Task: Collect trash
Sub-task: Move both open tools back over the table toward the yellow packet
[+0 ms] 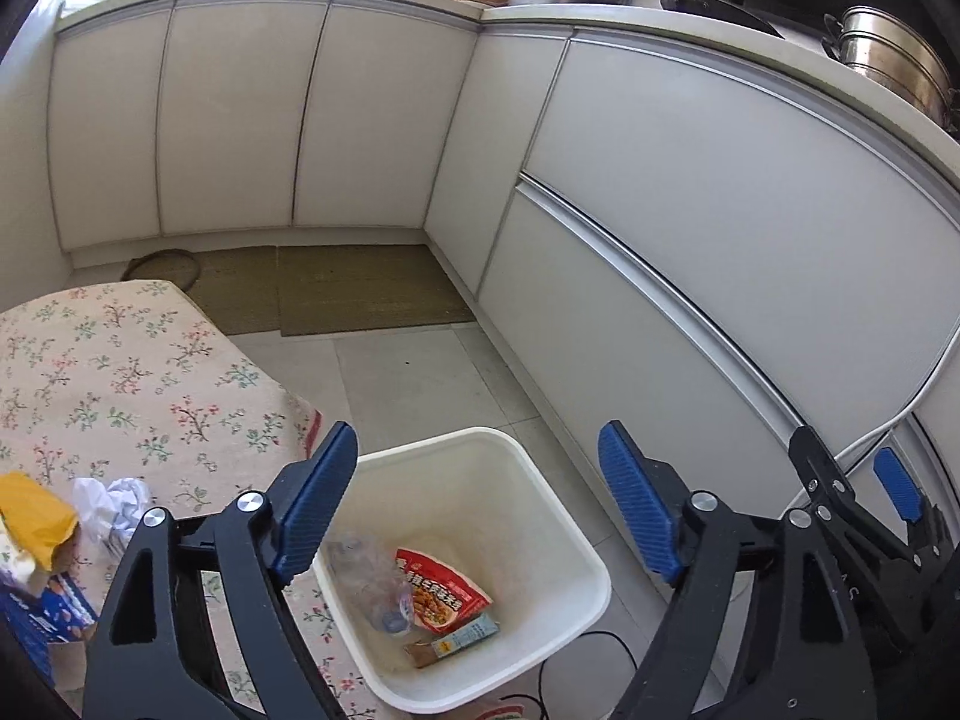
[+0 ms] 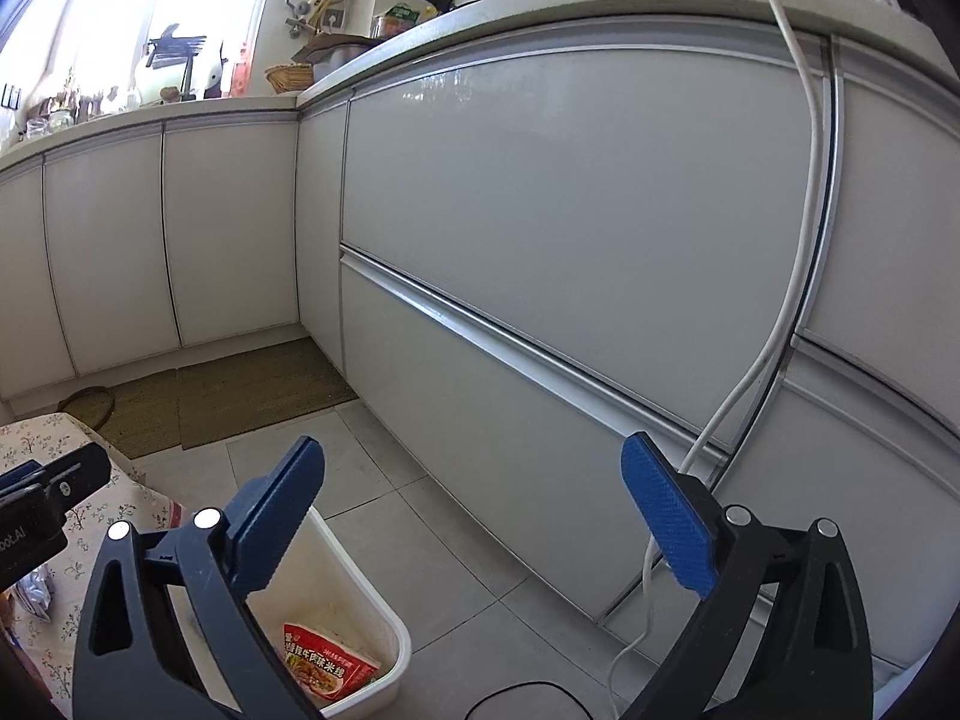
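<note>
One white bin [image 1: 480, 570] on the floor, lower centre of the left wrist view, touching the table [image 1: 120, 372] with its floral cloth. Three items counted inside: one crushed clear bottle [image 1: 372, 582], one red food pouch [image 1: 441, 591] with Chinese print too small to read, one small box [image 1: 456, 642]. On the table, lower left: one yellow packet [image 1: 36, 519], one crumpled white wrapper [image 1: 114, 504], one blue box [image 1: 42, 615], print unreadable. Left gripper [image 1: 480, 516]: jaws spread wide, nothing between them, bin contents lying below the gap. Right gripper [image 2: 474, 522]: jaws fully apart, holding nothing; bin and pouch sit lower left, beside its left jaw. Partial text "oot.AI" on the gripper body at left edge
</note>
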Demonstrator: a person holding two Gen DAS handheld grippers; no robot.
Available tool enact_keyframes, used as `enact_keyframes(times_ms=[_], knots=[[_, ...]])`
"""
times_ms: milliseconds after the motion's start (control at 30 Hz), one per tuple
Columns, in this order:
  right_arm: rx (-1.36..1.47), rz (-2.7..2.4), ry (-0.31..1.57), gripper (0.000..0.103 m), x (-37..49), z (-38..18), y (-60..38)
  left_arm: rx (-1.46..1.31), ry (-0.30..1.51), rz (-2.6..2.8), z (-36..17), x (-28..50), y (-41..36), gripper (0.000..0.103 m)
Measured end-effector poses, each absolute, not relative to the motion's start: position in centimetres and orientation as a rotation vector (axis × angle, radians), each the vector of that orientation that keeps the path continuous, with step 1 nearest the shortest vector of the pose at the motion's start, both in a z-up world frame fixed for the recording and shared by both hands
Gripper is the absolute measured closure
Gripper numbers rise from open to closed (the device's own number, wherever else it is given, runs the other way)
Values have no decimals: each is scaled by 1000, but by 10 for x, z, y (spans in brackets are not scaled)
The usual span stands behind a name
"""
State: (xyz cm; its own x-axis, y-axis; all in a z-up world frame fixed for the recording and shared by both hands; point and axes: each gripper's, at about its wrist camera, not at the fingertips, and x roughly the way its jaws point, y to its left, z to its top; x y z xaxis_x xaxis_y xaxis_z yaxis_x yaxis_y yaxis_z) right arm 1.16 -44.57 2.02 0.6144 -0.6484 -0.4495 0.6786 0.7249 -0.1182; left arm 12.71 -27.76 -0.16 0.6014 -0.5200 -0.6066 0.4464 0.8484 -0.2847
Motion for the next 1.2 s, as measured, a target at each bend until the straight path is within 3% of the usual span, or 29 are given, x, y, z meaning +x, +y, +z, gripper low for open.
enact_keyframes(times_ms=[200, 1200], knots=[[37, -742, 489, 7, 19, 22, -428, -113, 716, -488, 5, 125, -255, 8], [-30, -429, 500, 7, 83, 29, -273, -146, 712, -170, 20, 132, -91, 7]])
